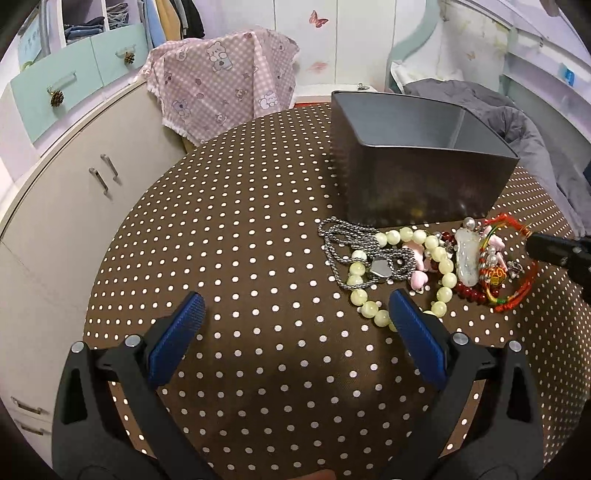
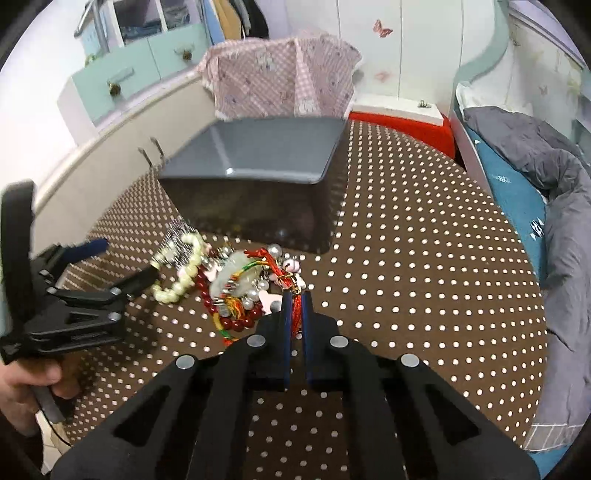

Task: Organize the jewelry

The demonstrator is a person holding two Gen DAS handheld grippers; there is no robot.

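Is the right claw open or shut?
Shut. The right claw has its blue pads pinched together on the red string bracelet.

A home bedroom: bed (image 2: 554, 206), hanging clothes (image 1: 177, 18), cabinets (image 1: 74, 192).

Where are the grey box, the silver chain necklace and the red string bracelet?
grey box (image 1: 424, 181), left wrist view, on its near wall.
silver chain necklace (image 1: 340, 240), left wrist view, on its looped links.
red string bracelet (image 2: 295, 314), right wrist view, on the cord between the jaws.
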